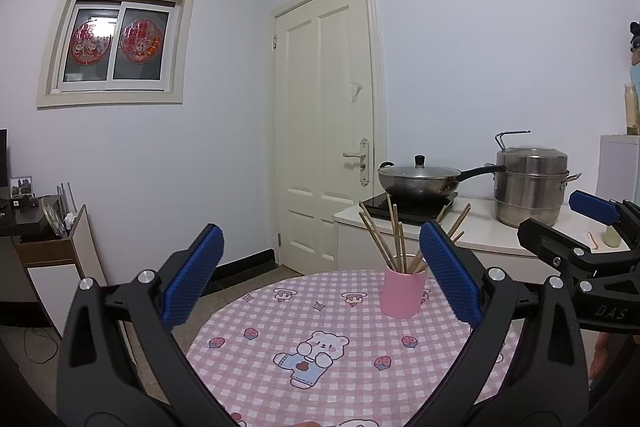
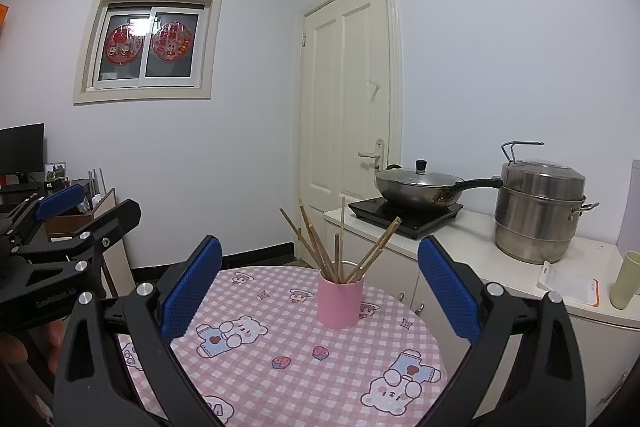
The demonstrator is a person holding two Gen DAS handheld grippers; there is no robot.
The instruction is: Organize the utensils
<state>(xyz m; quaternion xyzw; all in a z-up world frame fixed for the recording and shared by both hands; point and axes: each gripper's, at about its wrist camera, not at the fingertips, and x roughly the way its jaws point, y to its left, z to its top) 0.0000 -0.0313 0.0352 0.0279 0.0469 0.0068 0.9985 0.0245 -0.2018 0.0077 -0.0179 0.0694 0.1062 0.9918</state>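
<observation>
White walls, a cream panelled door (image 1: pixel 326 123) and a small window (image 1: pixel 116 43) with red paper cut-outs close off the room behind a round table (image 2: pixel 280 367) covered in a pink checked cloth printed with bears. Both grippers hang above the near part of that cloth, side by side and apart from each other. The left gripper (image 1: pixel 320 271) has its blue-padded fingers spread wide with nothing between them; ahead of it and a little to its right stands the pink cup (image 1: pixel 402 291), upright on the cloth, with a bunch of wooden chopsticks (image 1: pixel 394 243) fanning out of its mouth. The right gripper (image 2: pixel 320 283) is likewise spread wide and empty, and the cup (image 2: pixel 340 303) sits almost straight ahead of it, between the lines of its two fingers but well beyond their tips. Farther ahead and to the right, a white counter (image 2: pixel 480 247) carries a lidded wok (image 2: pixel 420 187) on a black cooktop and a steel steamer pot (image 2: pixel 538 211).
</observation>
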